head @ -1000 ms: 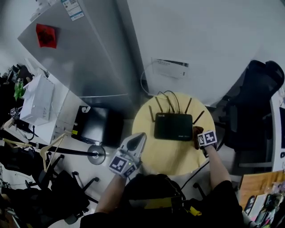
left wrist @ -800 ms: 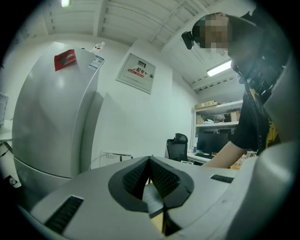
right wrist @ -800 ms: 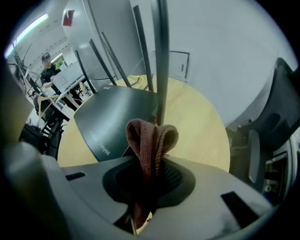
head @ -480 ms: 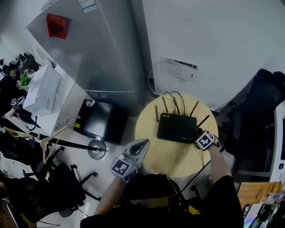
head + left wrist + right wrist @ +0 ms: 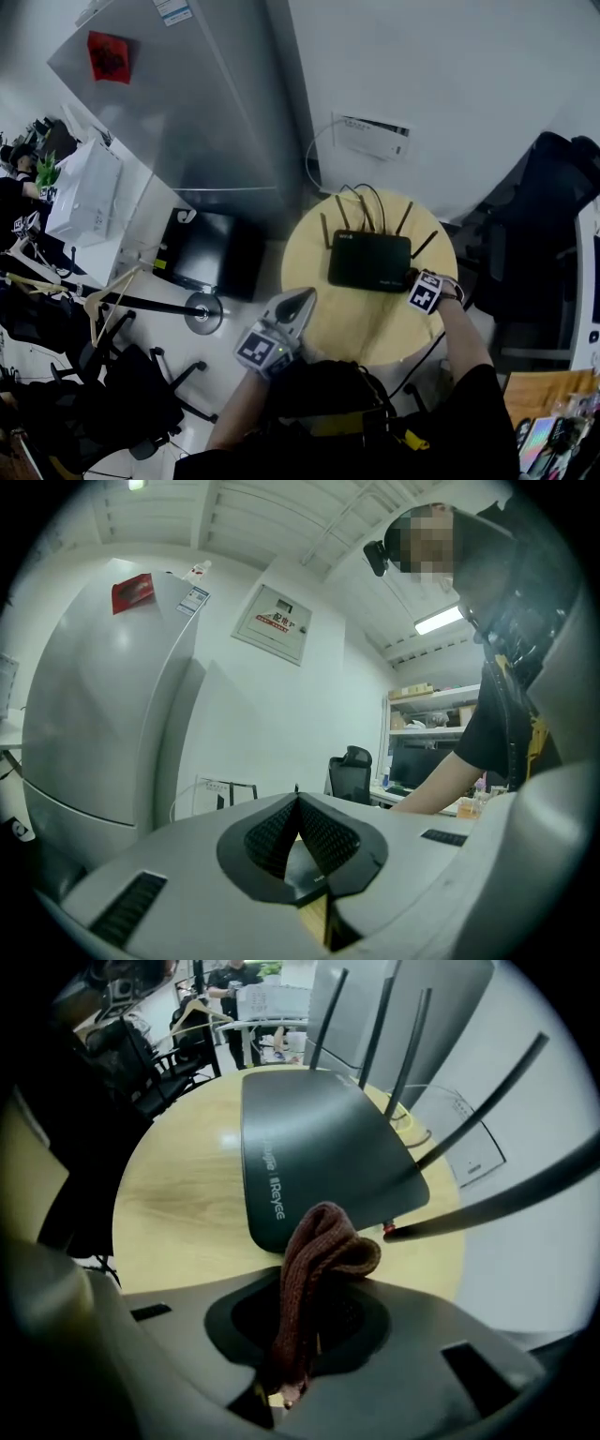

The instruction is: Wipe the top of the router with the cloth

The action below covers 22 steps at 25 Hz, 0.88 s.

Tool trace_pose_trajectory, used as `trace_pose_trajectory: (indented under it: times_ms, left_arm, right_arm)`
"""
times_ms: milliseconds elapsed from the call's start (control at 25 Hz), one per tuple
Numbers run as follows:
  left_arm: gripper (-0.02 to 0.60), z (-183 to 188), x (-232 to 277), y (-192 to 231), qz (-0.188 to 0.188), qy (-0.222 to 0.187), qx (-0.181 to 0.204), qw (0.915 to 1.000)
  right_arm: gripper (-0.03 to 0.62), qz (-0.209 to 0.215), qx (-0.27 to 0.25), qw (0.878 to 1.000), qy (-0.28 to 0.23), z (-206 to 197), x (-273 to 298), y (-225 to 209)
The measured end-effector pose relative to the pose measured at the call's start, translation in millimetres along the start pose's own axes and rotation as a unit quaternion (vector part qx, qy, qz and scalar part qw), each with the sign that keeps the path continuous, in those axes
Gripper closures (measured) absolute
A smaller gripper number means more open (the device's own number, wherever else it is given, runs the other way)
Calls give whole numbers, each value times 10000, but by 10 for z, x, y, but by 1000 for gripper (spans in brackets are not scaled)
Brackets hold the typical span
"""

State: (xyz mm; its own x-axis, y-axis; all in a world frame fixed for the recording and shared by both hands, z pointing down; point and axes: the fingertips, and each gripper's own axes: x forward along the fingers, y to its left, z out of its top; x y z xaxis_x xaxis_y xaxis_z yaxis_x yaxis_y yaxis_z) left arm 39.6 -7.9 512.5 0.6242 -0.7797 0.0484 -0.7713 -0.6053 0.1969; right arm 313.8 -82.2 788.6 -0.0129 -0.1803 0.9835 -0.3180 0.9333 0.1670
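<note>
Your right gripper (image 5: 298, 1335) is squeezed tight on the brown knitted cloth (image 5: 317, 1260). The cloth's folded end sticks out past the jaws, right at the near edge of the black router (image 5: 319, 1138). The router lies flat on the round yellow table (image 5: 347, 319). Your left gripper (image 5: 298, 302) is pinched closed on nothing, by the table's left edge, apart from the router.

A round pale wooden table (image 5: 347, 323) lies just ahead of the left gripper (image 5: 302, 300), with a grey refrigerator (image 5: 187, 112) and white wall (image 5: 450, 75) beyond it, a black office chair (image 5: 544, 206) far to its right and a white desk (image 5: 131, 220) to its left.
</note>
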Motion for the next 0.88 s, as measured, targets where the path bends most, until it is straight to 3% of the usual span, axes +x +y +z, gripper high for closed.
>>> trace_pose_trajectory:
  times_ms: [120,360,760,880]
  left_arm:
    - [583,-21,8,32,-75,-18,-127,9999]
    - [583,13,-6,163,-333,-25,-135,9994]
    - [583,52,-15,546,-909,145,-205,9955]
    - [583,37,-5,613,-1112,201,-336,9930]
  right_arm:
    - [531,201,668,9974,-176,13,81,86]
    - [531,-19,1436,9895,169,-19,31,169]
    - [531,502,3202,9458,206,75,127,599]
    - [531,362,3516,9350,295,74,124,634]
